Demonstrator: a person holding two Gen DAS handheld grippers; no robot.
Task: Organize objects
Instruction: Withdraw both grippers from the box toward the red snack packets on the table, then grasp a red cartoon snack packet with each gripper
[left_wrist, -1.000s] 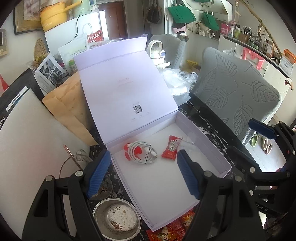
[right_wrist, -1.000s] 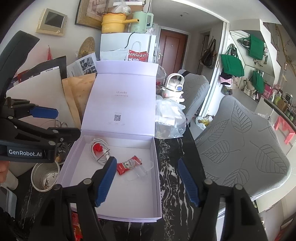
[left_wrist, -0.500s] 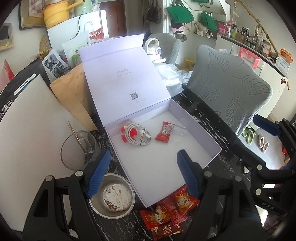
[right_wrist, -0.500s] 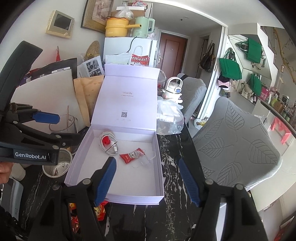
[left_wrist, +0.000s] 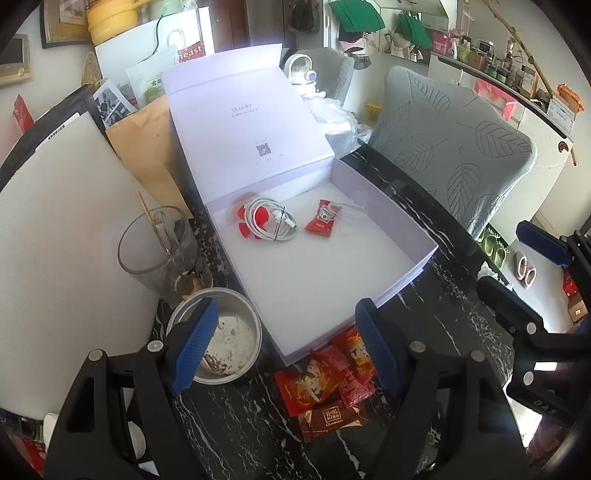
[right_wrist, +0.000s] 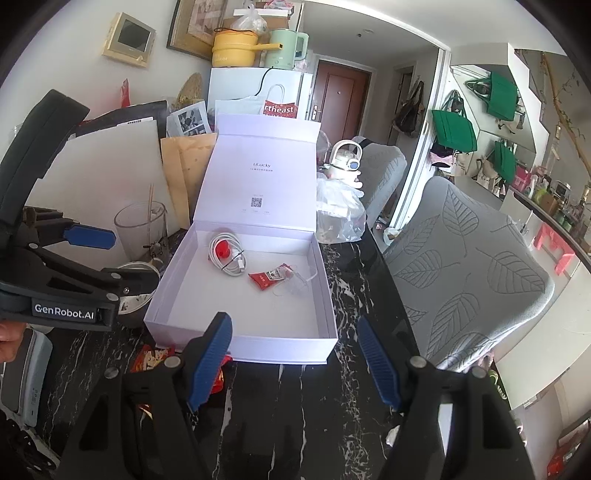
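Note:
An open lavender box (left_wrist: 391, 221) (right_wrist: 243, 345) stands on the black marble table with its lid upright. Inside lie a coiled white cable with red parts (left_wrist: 267, 221) (right_wrist: 227, 254), a red packet (left_wrist: 322, 221) (right_wrist: 269, 277) and a clear wrapper (left_wrist: 351, 216). Several red snack packets (left_wrist: 328, 373) and a brown Kiss chocolate packet (left_wrist: 330, 421) lie in front of the box. My left gripper (left_wrist: 286, 347) is open and empty above these packets. My right gripper (right_wrist: 295, 362) is open and empty, just before the box's near wall.
A steel bowl (left_wrist: 221, 332) and a glass with a stick (left_wrist: 157, 251) stand left of the box. A white board (left_wrist: 55, 221) and brown envelopes (left_wrist: 147, 147) lean behind them. A grey chair (right_wrist: 461, 266) and a plastic bag (right_wrist: 338, 214) are to the right.
Both grippers have drawn back from the box. The snack packets in front of the box have come into the left wrist view. Both stay open and empty.

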